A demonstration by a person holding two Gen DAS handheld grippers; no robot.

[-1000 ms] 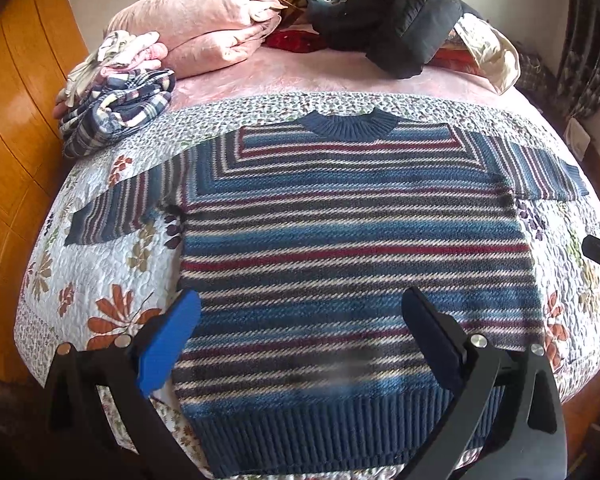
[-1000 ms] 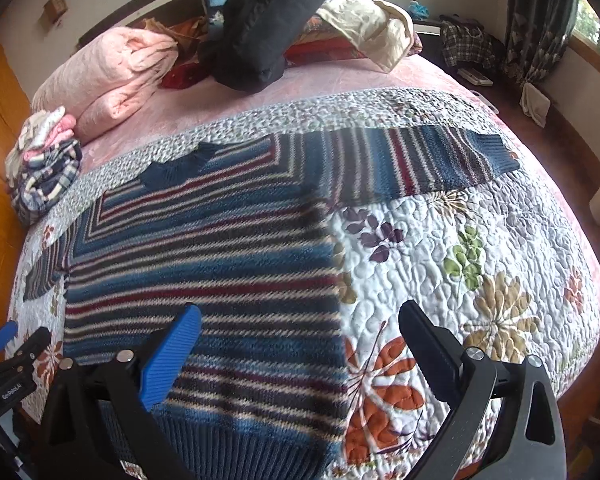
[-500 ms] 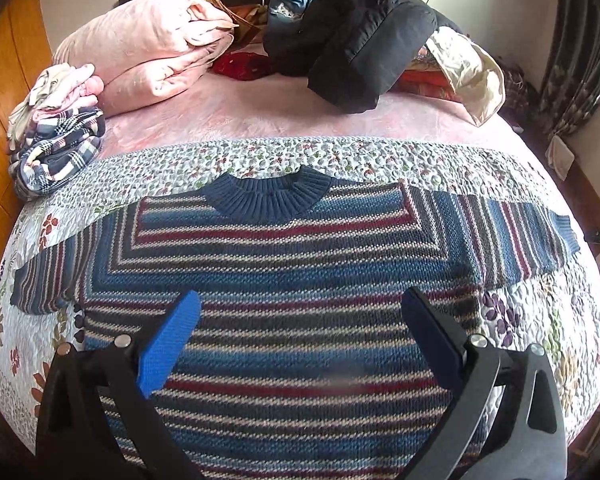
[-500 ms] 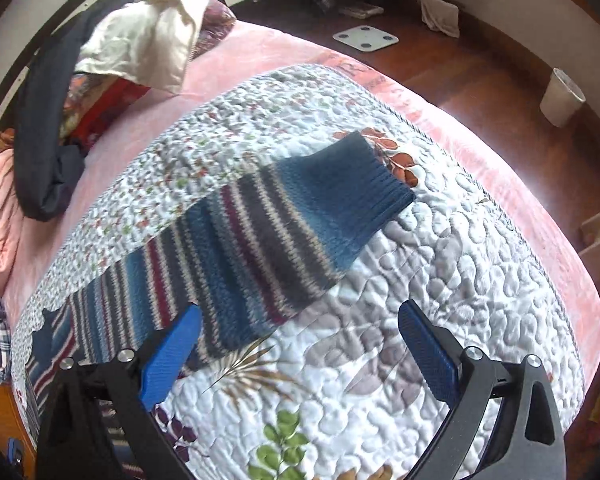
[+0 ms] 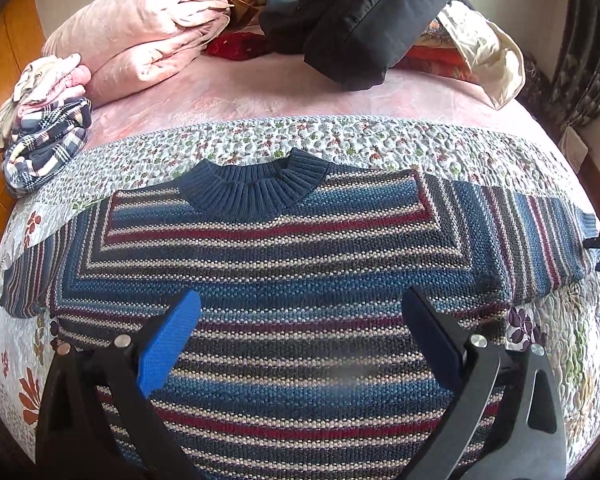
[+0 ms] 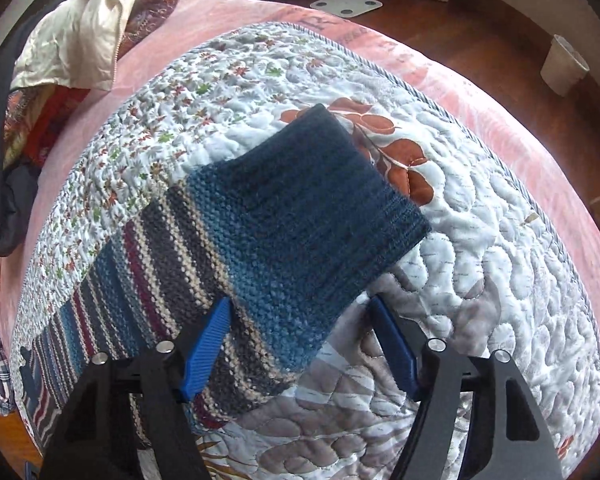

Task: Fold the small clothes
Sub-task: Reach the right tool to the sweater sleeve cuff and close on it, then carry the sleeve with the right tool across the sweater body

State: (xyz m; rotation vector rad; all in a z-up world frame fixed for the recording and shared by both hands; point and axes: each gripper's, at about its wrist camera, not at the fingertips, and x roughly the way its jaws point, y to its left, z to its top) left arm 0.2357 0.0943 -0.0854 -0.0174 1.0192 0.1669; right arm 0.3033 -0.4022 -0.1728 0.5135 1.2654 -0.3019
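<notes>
A knitted sweater [image 5: 300, 248] with blue, grey, cream and dark red stripes lies flat, front up, on the floral quilt [image 5: 380, 140], its navy ribbed collar [image 5: 256, 192] toward the headboard. My left gripper [image 5: 300, 340] hovers open over the middle of the sweater's body with nothing between its fingers. In the right wrist view the sweater's right sleeve [image 6: 300, 220] stretches out to its navy cuff. My right gripper [image 6: 300, 340] is low over that sleeve, open. The sleeve's lower edge lies between the fingers, which do not pinch it.
A folded pink blanket [image 5: 140, 40], a black jacket [image 5: 360, 20] and a cream garment [image 5: 488, 60] pile at the headboard. Folded plaid clothes [image 5: 44, 136] sit at the bed's left edge. Beyond the right edge are wooden floor, a scale [image 6: 344, 4] and a white bin [image 6: 564, 64].
My left gripper has moved up the sweater toward the collar. My right gripper has swung out to the sleeve's cuff end, dropped close to it, and its fingers have narrowed.
</notes>
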